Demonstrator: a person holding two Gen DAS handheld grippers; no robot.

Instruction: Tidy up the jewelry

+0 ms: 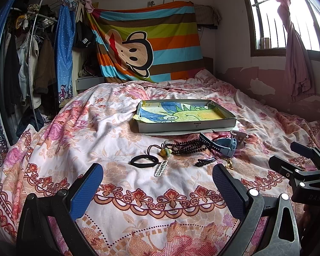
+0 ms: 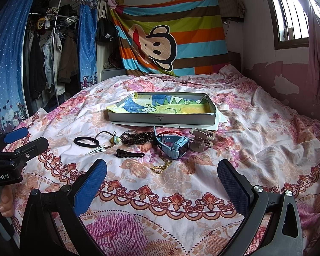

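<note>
A shallow grey box (image 1: 187, 125) (image 2: 160, 118), lined with a coloured drawing, lies on the floral bedspread. In front of it lie a black hair tie (image 1: 144, 161) (image 2: 86, 141), a dark bead string (image 1: 187, 145) (image 2: 138, 137), a blue watch (image 1: 225, 147) (image 2: 175, 146), a beige claw clip (image 2: 201, 139) (image 1: 239, 137), a black hair clip (image 1: 205, 161) (image 2: 130, 154), a white clip (image 1: 161, 168) and a gold chain (image 2: 160, 166) (image 1: 229, 163). My left gripper (image 1: 157, 177) is open, just short of the hair tie. My right gripper (image 2: 162, 175) is open, just short of the gold chain. Neither holds anything.
The bedspread (image 1: 96, 128) is creased and spreads wide to both sides. A clothes rack (image 1: 32, 59) stands at the left behind a blue curtain. A striped cartoon blanket (image 1: 149, 40) hangs at the head of the bed. A window (image 1: 288, 15) is at the right.
</note>
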